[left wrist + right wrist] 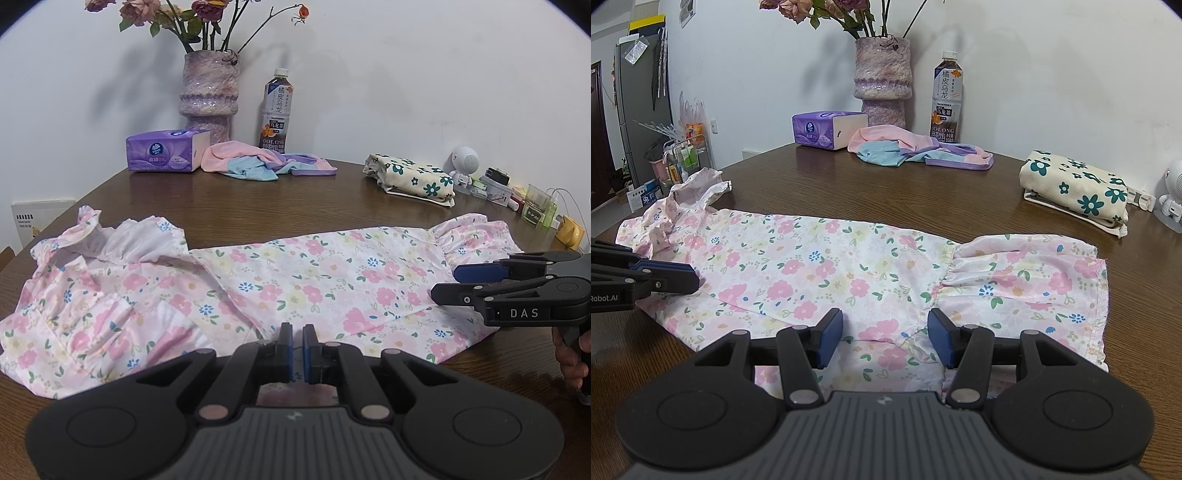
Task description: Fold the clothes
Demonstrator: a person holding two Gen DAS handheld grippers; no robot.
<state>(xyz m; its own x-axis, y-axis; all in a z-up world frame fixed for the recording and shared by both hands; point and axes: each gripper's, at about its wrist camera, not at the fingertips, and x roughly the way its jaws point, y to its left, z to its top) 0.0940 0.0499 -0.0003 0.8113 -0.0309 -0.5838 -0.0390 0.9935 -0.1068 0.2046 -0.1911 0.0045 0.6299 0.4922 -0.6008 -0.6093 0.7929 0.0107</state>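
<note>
A dark wood-grain counter (923,192) stands against a plain white wall (1052,74). Soft light throws the flowers' blurred shadow on the wall behind a vase (882,77). At far left stand a grey fridge (639,110), a dark door (598,129) and a cluttered wire rack (687,155).

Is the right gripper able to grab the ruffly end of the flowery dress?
Probably yes. The right gripper is open and sits over the flowery dress, with the ruffle just beside it and nothing lying on top.
</note>
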